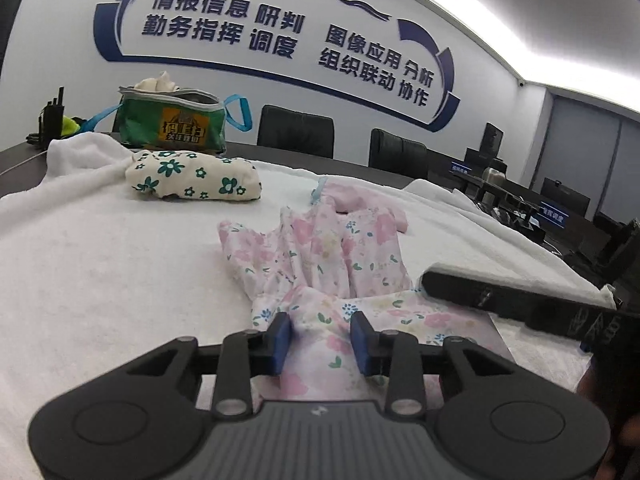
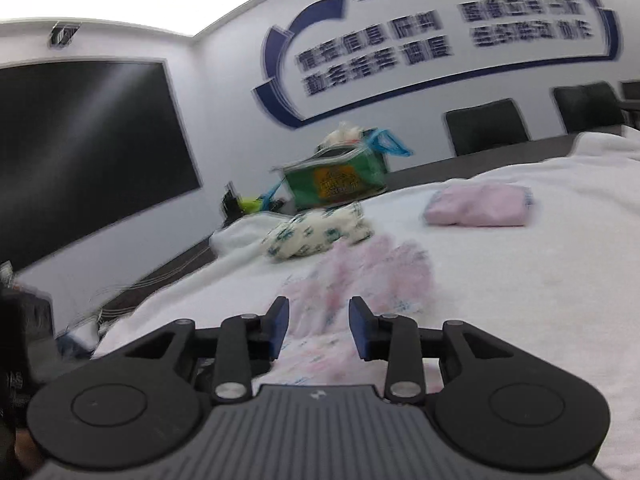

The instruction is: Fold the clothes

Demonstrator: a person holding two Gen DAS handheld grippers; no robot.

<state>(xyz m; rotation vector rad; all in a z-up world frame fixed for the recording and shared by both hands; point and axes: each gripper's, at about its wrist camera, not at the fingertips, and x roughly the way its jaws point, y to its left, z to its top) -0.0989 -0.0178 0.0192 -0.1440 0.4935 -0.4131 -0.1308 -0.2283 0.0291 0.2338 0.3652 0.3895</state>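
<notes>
A crumpled pink floral garment (image 1: pixel 320 256) lies on the white towel (image 1: pixel 100 280) that covers the table. My left gripper (image 1: pixel 323 340) hangs low over its near end. The blue pads stand apart, cloth fills the gap between them and spreads out past both fingers, and I see no pinch. In the blurred right wrist view, my right gripper (image 2: pixel 318 328) sits over the same garment (image 2: pixel 372 276), also open with cloth between its pads. A black bar of the right-hand tool (image 1: pixel 500 300) reaches in over the garment's right side.
A folded white garment with green flowers (image 1: pixel 192 178) (image 2: pixel 316 236) and a folded pink piece (image 2: pixel 480 206) rest farther back on the towel. Behind them stands a green zip bag (image 1: pixel 172 120) (image 2: pixel 336 180). Black chairs (image 1: pixel 296 130) line the far edge; a dark wall screen (image 2: pixel 88 152) hangs on the left.
</notes>
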